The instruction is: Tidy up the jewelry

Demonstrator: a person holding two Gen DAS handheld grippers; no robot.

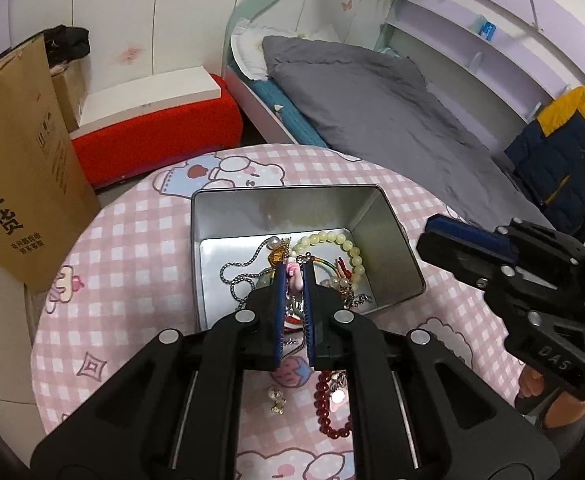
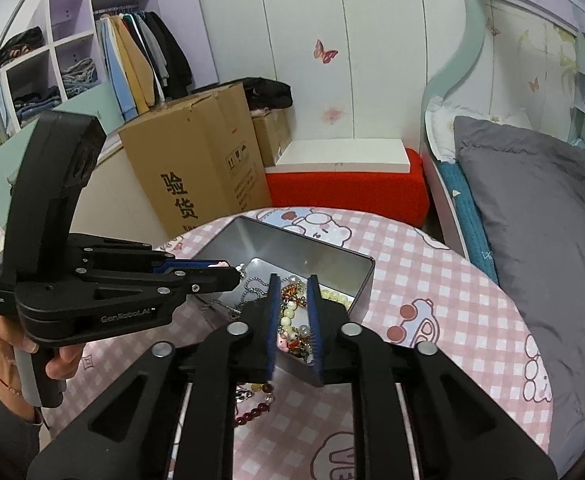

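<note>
Pointing steeply down over the silver tin (image 1: 208, 216) at frame centre, the left gripper (image 1: 295, 270) is held nearly closed, a small pink charm (image 1: 294, 276) pinched between its blue pads, its chain hanging below. The tin's long axis is seen running away up the frame. The right gripper (image 2: 294, 280), angled down over the tin's near corner, is slightly parted, nothing gripped.
</note>
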